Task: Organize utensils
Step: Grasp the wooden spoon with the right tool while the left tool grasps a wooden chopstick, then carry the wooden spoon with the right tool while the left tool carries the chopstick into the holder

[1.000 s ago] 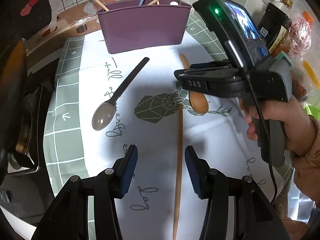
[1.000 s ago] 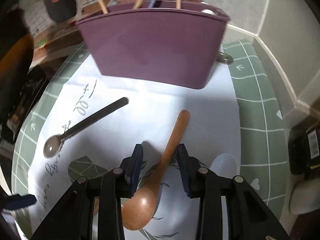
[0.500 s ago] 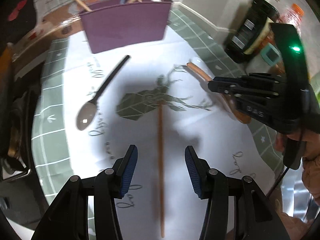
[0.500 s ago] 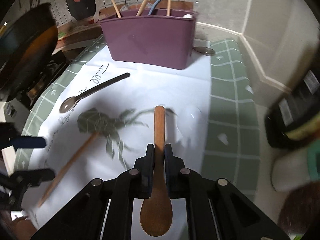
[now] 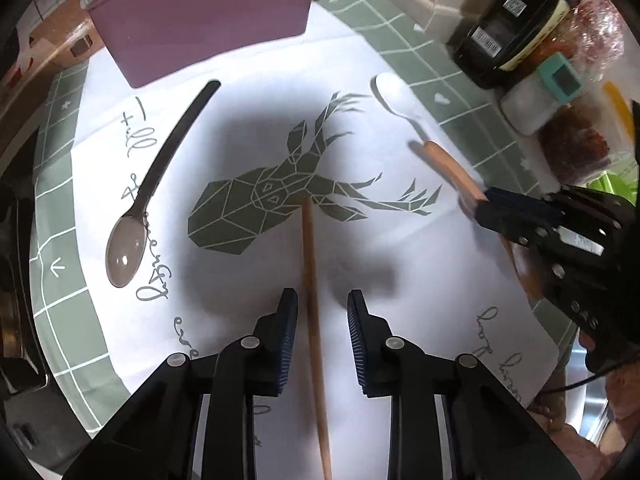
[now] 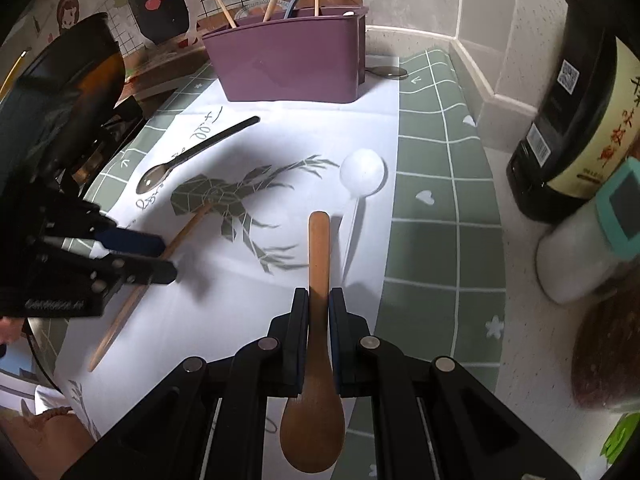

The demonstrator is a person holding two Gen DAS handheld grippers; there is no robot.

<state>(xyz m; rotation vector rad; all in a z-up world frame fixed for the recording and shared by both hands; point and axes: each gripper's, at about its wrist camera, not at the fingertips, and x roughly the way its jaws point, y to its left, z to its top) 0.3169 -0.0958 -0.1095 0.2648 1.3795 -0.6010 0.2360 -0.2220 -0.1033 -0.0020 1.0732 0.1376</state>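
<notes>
My right gripper (image 6: 319, 300) is shut on a brown wooden spoon (image 6: 316, 364) and holds it above the mat, handle forward; it also shows in the left wrist view (image 5: 486, 204). My left gripper (image 5: 322, 308) is open, its jaws on either side of a wooden chopstick (image 5: 312, 300) that lies on the white deer-print mat (image 5: 240, 160). A dark spoon (image 5: 152, 184) lies at the left. A white spoon (image 5: 394, 94) lies at the right. The purple utensil holder (image 6: 288, 64) stands at the back with several utensils in it.
A dark sauce bottle (image 6: 576, 112) and a white jar with a teal lid (image 6: 588, 240) stand at the right. A metal spoon (image 6: 388, 72) lies behind the holder. A dark pan (image 6: 68, 92) sits at the left over a stove.
My right gripper has lifted the wooden spoon and drawn back to the right. My left gripper has moved forward and down, so the chopstick now lies between its narrower jaws.
</notes>
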